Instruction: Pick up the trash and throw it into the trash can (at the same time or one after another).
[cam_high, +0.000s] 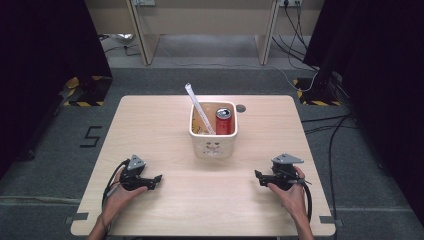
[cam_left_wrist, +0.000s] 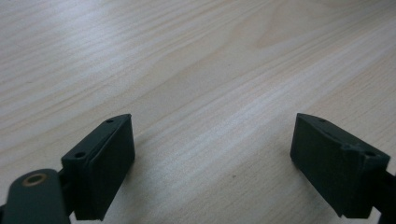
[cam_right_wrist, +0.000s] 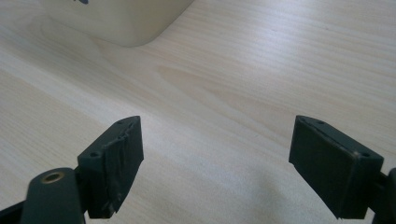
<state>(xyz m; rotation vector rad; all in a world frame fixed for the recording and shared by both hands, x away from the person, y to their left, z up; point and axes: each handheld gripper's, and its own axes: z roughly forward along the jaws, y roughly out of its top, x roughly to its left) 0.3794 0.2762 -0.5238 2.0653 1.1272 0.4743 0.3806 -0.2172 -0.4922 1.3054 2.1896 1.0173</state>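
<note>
- Dark curtains flank a grey floor; pale desk legs (cam_high: 145, 35) stand beyond the bin, and black cables trail over the floor on its far right.
- Table (cam_high: 150, 125): light wood-grain laminate, flat and matte, with rounded corners. It carries everything below.
- Bin (cam_high: 213, 142): a cream, square-sectioned container with rounded corners and a small printed motif on its near wall. It stands upright near the table's middle. Its lower corner (cam_right_wrist: 126, 28) appears in the right gripper view. The walls look like rigid plastic or ceramic; which one cannot be told from here.
- Left gripper (cam_high: 159, 179): rests on the table, near-left of the bin and well apart from it. Jaws spread wide with nothing between them; the left gripper view shows bare wood in the gap (cam_left_wrist: 212, 154).
- Right gripper (cam_high: 257, 176): rests near-right of the bin, well apart from it. Jaws equally wide and empty (cam_right_wrist: 215, 158).
- Ruler (cam_high: 199, 107): a long, thin, pale strip leaning in the bin's left half, its top end projecting over the far-left rim. Judged light and stiff along its length, though flexible across the flat. Grip the exposed upper end across the flat faces.
- Can (cam_high: 223, 120): a red drink can with a silver top, upright in the bin's right half, just beside the ruler. Judged smooth, slippery and thin-walled, so it may dent. Grip across the cylinder below the top rim with moderate force.
</note>
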